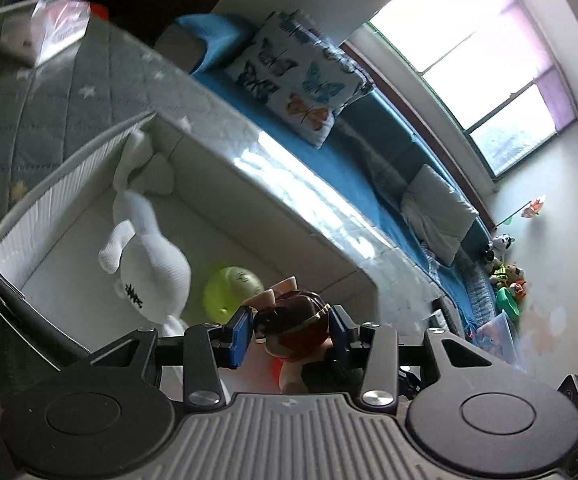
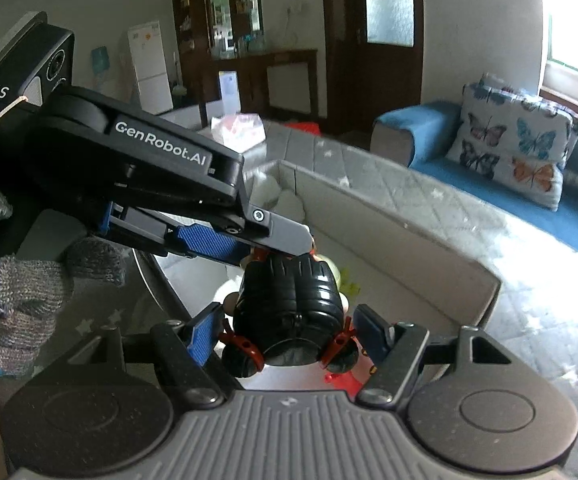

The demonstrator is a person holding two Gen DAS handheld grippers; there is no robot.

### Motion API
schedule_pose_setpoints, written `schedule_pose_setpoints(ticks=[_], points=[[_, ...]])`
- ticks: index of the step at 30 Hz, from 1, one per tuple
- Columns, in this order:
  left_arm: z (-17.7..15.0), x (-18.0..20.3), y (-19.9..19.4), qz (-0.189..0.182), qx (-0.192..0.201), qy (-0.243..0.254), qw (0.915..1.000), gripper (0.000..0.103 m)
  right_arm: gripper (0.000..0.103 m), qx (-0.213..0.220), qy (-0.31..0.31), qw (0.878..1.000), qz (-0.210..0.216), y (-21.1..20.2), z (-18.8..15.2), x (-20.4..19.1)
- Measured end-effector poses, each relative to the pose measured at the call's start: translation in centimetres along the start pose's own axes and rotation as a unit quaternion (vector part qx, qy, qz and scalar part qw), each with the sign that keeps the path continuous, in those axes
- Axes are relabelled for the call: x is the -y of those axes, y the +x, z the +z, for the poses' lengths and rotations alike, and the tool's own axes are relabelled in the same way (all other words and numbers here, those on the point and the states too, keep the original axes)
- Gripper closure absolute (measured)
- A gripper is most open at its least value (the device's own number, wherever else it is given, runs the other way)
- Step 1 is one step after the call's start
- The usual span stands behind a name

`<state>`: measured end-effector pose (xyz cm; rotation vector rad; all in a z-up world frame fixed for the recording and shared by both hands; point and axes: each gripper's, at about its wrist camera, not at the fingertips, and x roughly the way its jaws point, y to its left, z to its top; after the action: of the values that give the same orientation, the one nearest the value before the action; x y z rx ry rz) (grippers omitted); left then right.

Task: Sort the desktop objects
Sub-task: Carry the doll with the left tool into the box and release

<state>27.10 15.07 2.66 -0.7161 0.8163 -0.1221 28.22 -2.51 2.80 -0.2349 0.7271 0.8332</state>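
My left gripper (image 1: 289, 330) is shut on a toy figure with dark brown hair (image 1: 293, 320), held over the open white storage box (image 1: 209, 160). In the right wrist view my right gripper (image 2: 285, 338) has its blue pads on either side of a black-haired doll (image 2: 289, 312) with red hair ties; the pads sit close, and contact is unclear. The left gripper (image 2: 249, 236) reaches in from the left just above that doll. A white plush rabbit (image 1: 149, 256) and a green ball (image 1: 231, 288) lie inside the box.
The box stands on a grey quilted star-pattern cover (image 1: 69, 92). A tissue pack (image 1: 45, 32) lies at the far end. A blue sofa (image 1: 349, 160) with a butterfly pillow (image 1: 301, 84) runs along the window side. Stuffed toys (image 1: 505, 276) sit at the sofa's far end.
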Motion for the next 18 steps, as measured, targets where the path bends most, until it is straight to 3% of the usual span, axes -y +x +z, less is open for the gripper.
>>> schedule_pose_setpoints(ticks=[6,18], points=[[0.0,-1.1,1.2,0.006,-0.014,-0.017,0.9997,0.058,0.031,-0.023,0.005,1.000,0.009,2.1,-0.1,0.9],[0.4,-1.6,0.6,0.009,-0.015,-0.021,0.9996,0.058,0.031,-0.029,-0.011,0.999,0.015,1.4,-0.3,-0.6]])
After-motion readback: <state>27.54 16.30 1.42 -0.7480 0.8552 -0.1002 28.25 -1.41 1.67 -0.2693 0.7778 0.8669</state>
